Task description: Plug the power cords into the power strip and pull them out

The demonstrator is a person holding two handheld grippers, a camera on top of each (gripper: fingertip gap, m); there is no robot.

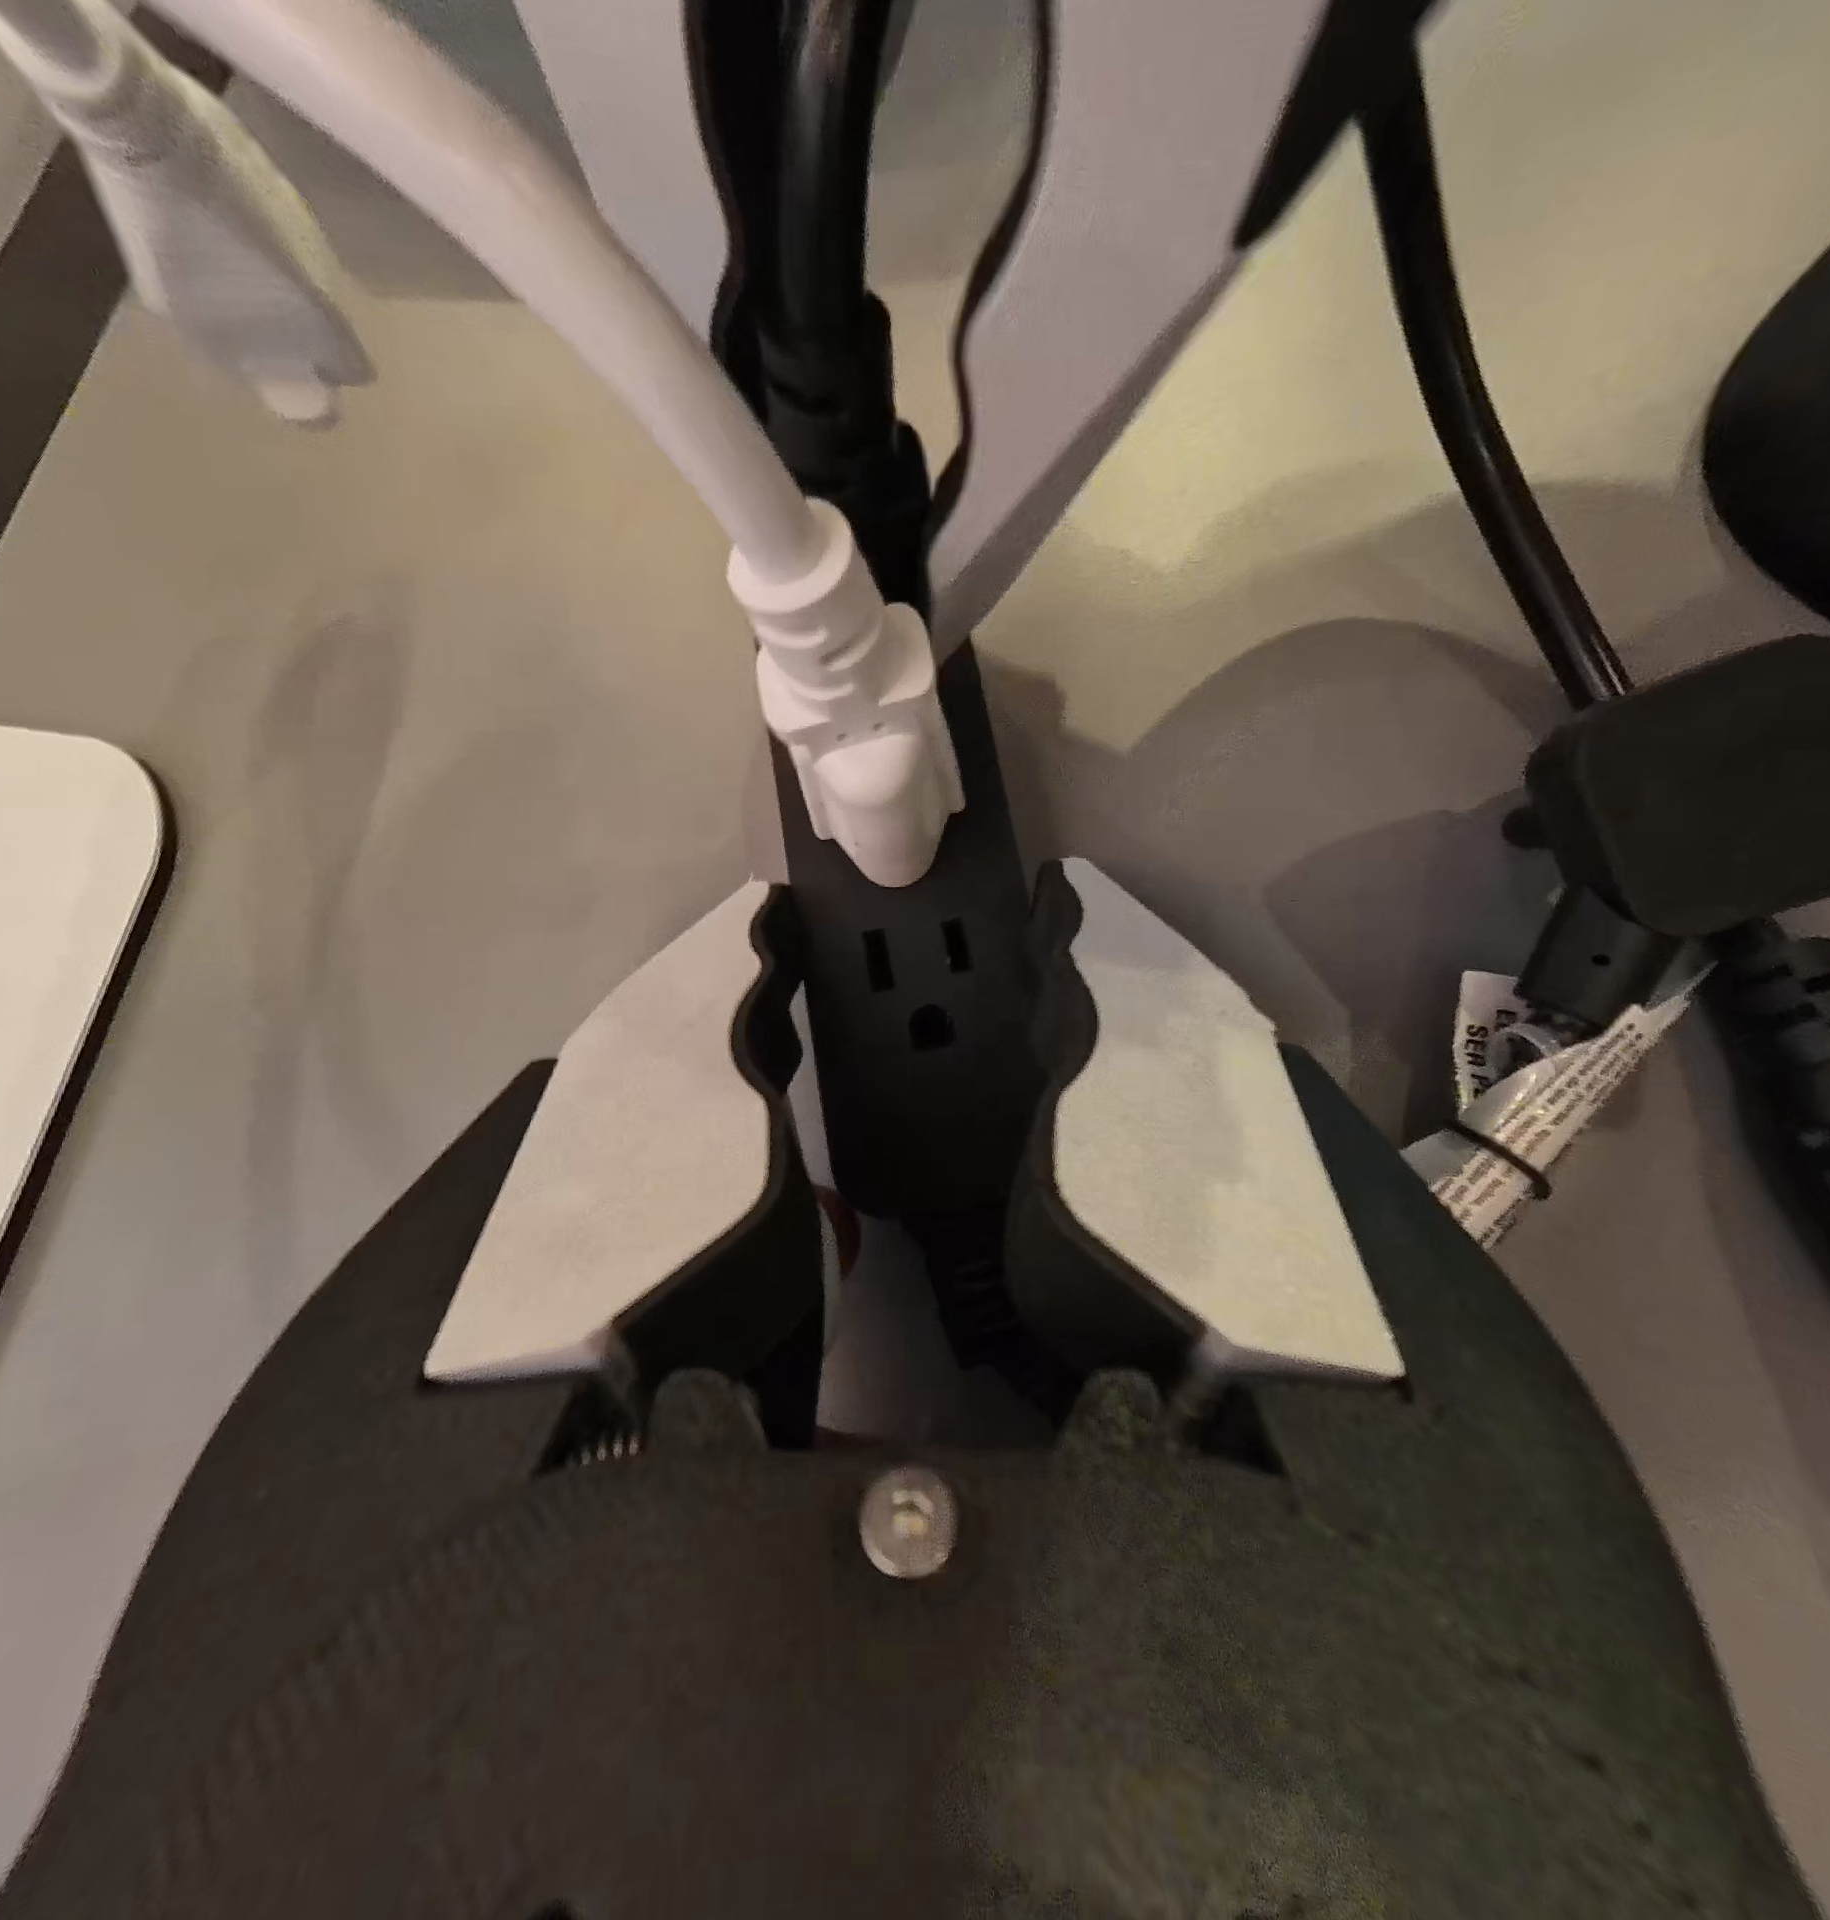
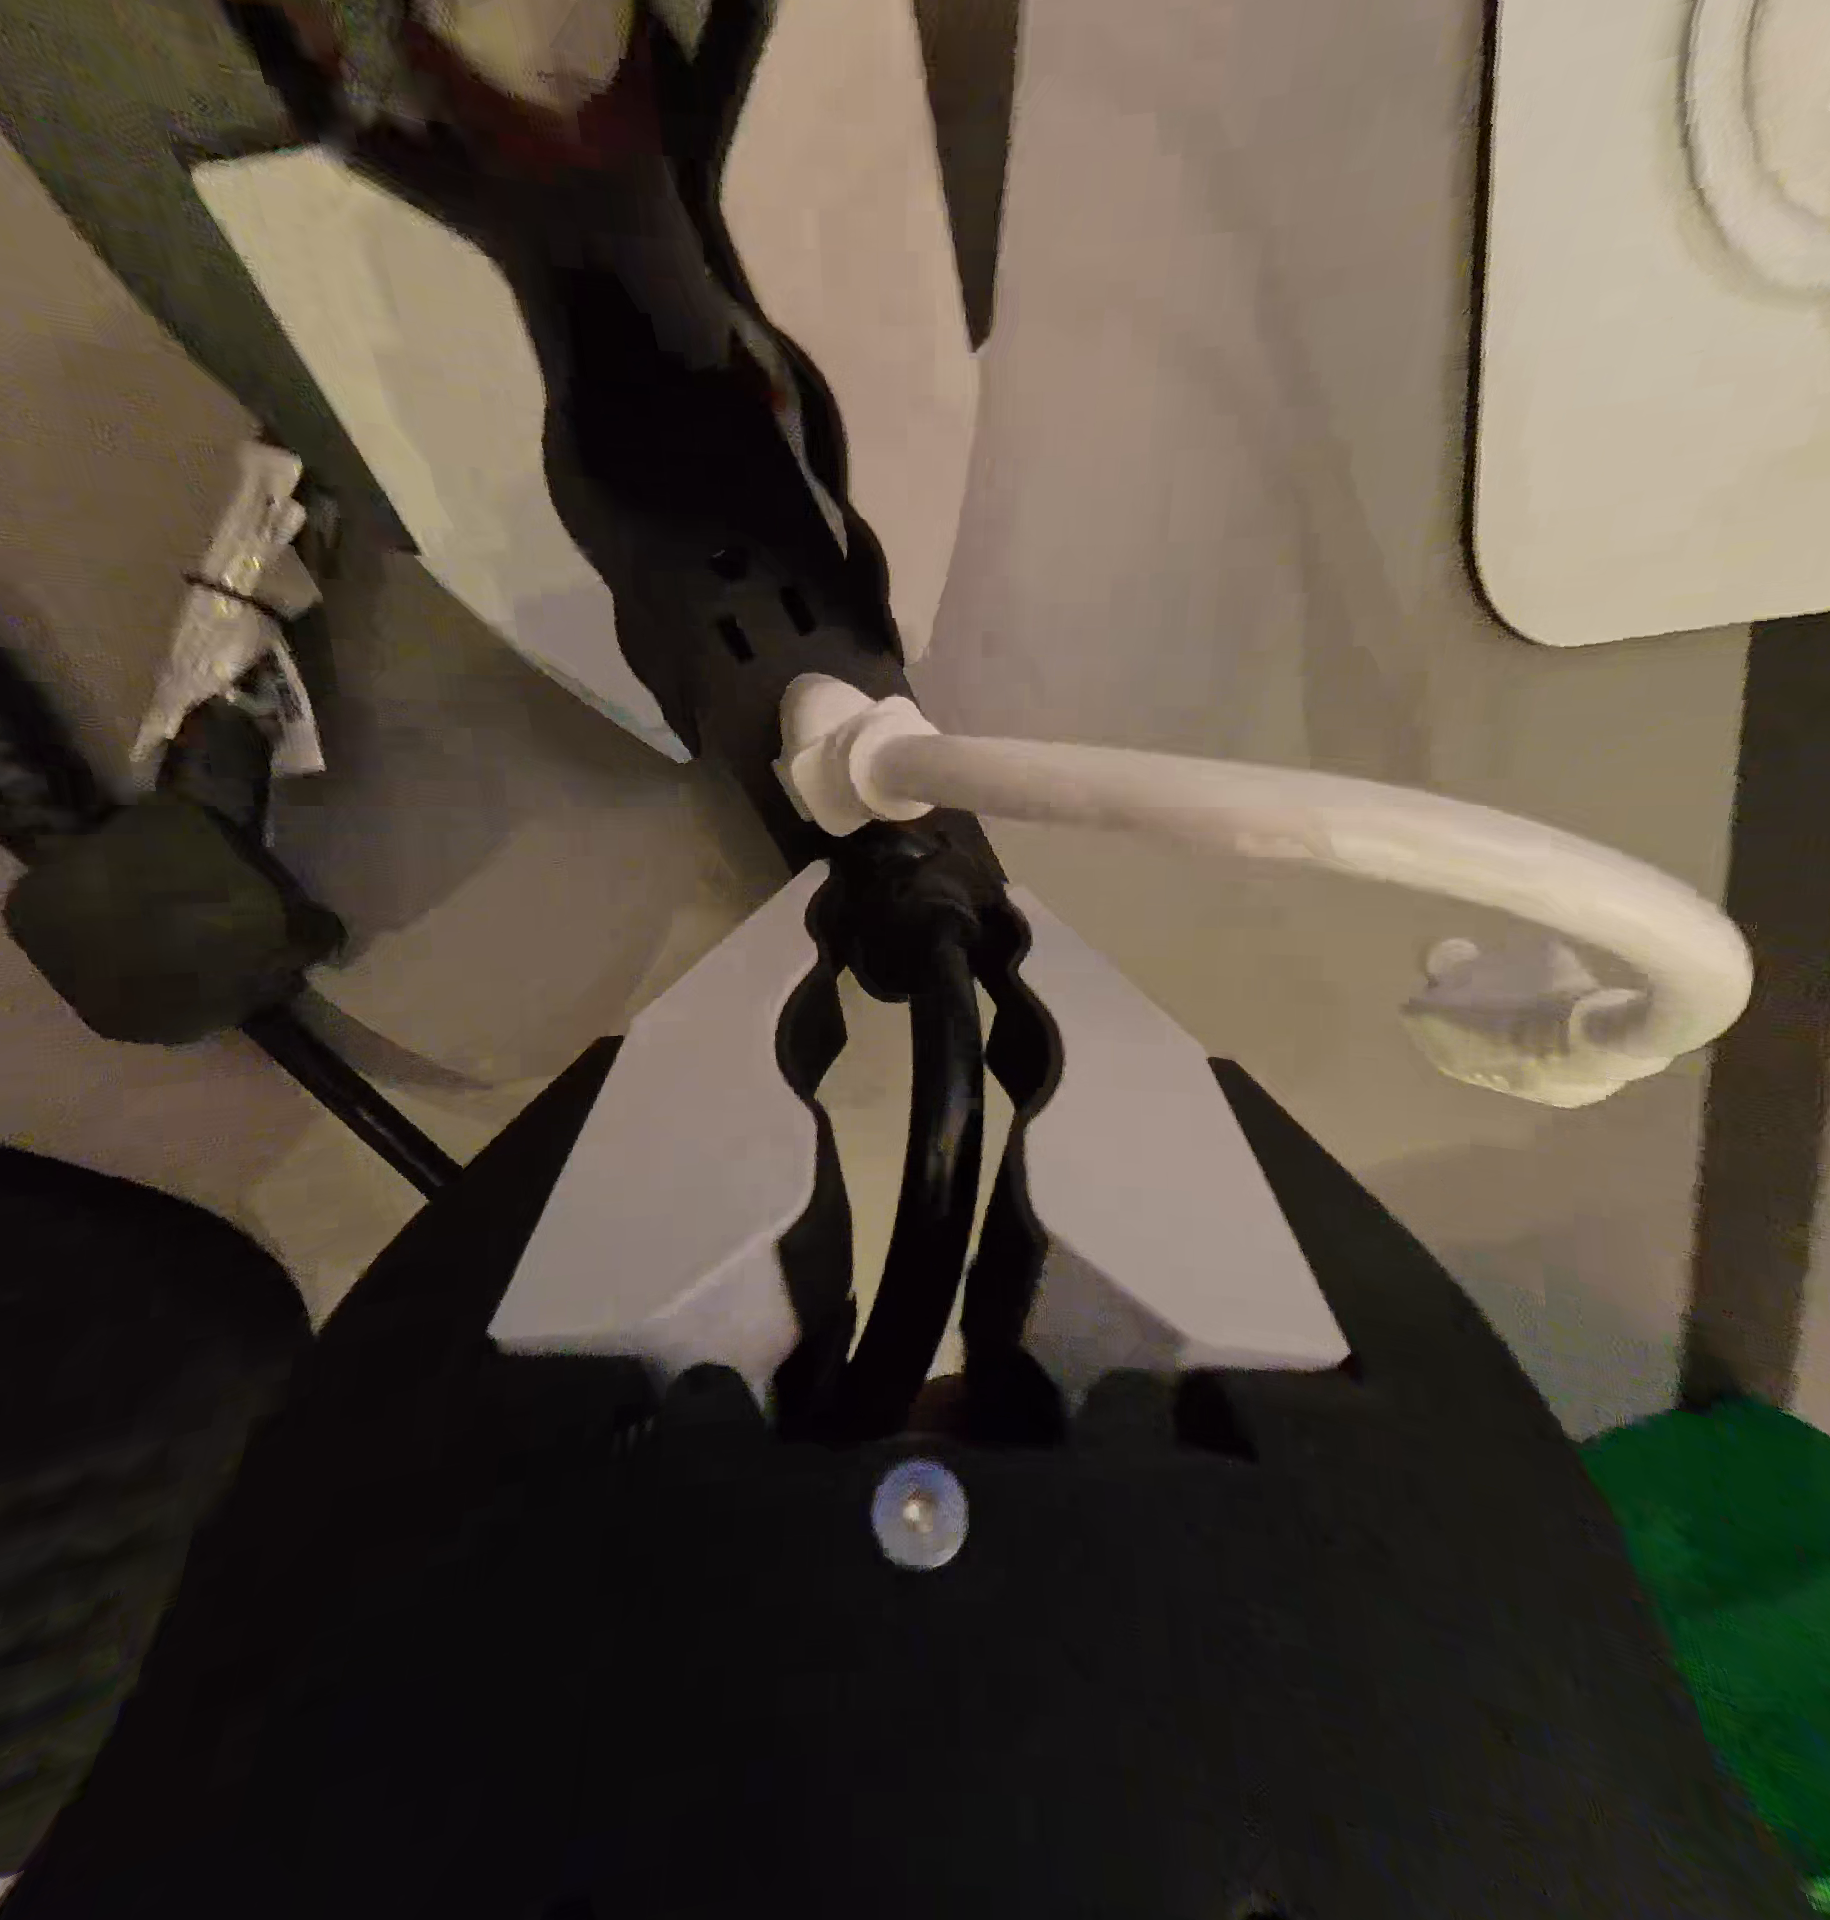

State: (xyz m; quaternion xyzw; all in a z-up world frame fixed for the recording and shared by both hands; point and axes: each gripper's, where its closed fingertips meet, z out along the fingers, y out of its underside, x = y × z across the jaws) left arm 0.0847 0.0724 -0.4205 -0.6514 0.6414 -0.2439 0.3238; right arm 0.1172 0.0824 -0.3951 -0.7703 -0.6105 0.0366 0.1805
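Pale desk [image 1: 475,623] underneath, left gripper [image 1: 916,997] jaws clamp the rigid power strip [image 1: 911,997], right gripper [image 2: 916,987] jaws pinch the stiff black plug [image 2: 906,914] by its body, not the limp cord

One black power strip [image 1: 906,997]; two plugs seated in it, one white plug [image 1: 864,748] and one black plug [image 2: 906,914] (partly hidden); two hand-held grippers; one loose black plug [image 1: 1711,790].
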